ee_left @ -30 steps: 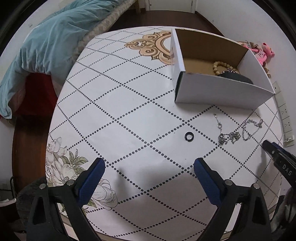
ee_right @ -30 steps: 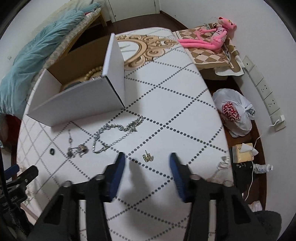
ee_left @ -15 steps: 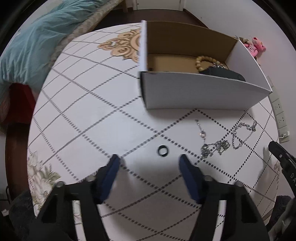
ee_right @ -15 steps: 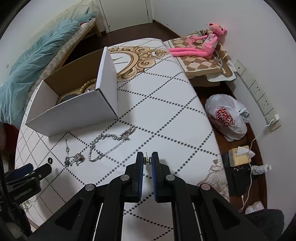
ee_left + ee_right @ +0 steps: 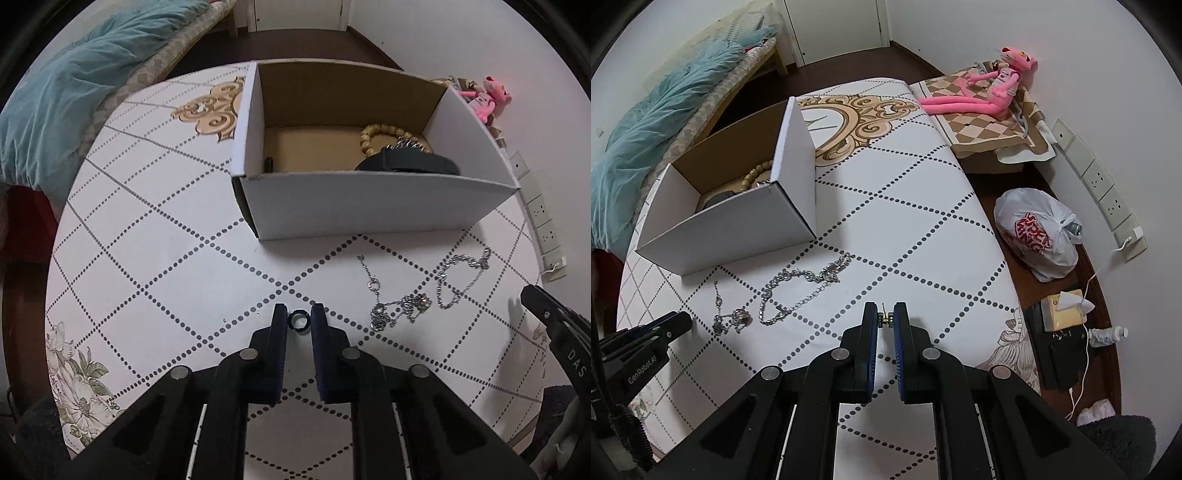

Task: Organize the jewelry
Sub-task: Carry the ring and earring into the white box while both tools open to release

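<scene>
Both grippers have closed in within the last second: the left gripper (image 5: 299,320), wide open a moment ago, now has its jaws drawn up on either side of the black ring (image 5: 299,321), while the right gripper (image 5: 885,318) stays clamped on the small gold earring (image 5: 885,318) it pinched half a second earlier. The ring sits squarely between the left jaws, lying in front of the white cardboard box (image 5: 369,206) on the patterned table (image 5: 166,266); whether the pads have bitten or merely bracket it cannot be told. The earring's post points up and away from the right jaws, and it looks barely clear of the table, if at all.

The coming move, judging by the task, is a lift and carry to the box, which stands straight ahead of the left gripper and ahead and to the left of the right. The left gripper is nearer the box's open top. Inside the box already lie a wooden bead bracelet (image 5: 384,133) and a dark band (image 5: 410,163).

Between the two grippers, in front of the box, lie a thin pendant necklace (image 5: 391,306) and a heavier silver chain (image 5: 458,277), both loose. They lie off the left gripper's straight path, but the right gripper must pass over them, and the box's near wall must be cleared.
</scene>
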A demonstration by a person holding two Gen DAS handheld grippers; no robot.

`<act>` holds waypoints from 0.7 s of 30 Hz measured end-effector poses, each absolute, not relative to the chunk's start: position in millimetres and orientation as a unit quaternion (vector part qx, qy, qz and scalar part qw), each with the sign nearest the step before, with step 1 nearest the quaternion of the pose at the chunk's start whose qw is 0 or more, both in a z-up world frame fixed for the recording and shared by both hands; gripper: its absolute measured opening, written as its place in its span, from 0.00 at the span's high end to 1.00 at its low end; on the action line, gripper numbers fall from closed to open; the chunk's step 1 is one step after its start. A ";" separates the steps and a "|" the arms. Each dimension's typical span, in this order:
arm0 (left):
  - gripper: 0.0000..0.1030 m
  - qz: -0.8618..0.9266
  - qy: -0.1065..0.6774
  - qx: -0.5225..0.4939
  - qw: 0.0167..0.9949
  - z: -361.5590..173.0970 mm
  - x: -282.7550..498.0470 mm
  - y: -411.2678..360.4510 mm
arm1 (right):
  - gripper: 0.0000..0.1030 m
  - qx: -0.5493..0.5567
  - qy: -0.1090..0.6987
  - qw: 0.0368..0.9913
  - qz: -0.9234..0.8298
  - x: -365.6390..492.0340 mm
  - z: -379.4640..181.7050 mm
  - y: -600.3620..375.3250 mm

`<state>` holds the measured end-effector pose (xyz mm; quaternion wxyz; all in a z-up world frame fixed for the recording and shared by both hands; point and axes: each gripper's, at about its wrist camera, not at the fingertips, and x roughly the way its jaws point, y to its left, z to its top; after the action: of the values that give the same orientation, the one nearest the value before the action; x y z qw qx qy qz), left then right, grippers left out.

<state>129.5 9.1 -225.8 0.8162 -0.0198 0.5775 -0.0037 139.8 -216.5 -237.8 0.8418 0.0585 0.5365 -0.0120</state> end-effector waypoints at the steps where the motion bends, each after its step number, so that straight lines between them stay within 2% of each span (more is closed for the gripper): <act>1: 0.90 -0.004 0.573 -0.020 0.819 -222.0 128.3 10.5 | 0.91 0.058 0.535 0.843 -0.011 139.2 -235.7 -215.6; 13: 0.90 -0.016 0.498 -0.025 0.867 -142.3 110.9 16.4 | 0.91 0.078 0.485 0.870 0.038 134.8 -171.5 -201.4; 21: 0.90 -0.043 0.475 -0.057 0.877 -102.0 140.9 18.8 | 0.91 0.097 0.465 0.876 0.085 165.3 -130.7 -186.6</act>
<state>140.9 18.8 -102.0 0.8770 -0.0572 0.4752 -0.0426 165.3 -186.6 -130.7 0.8757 0.0971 0.4654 0.0851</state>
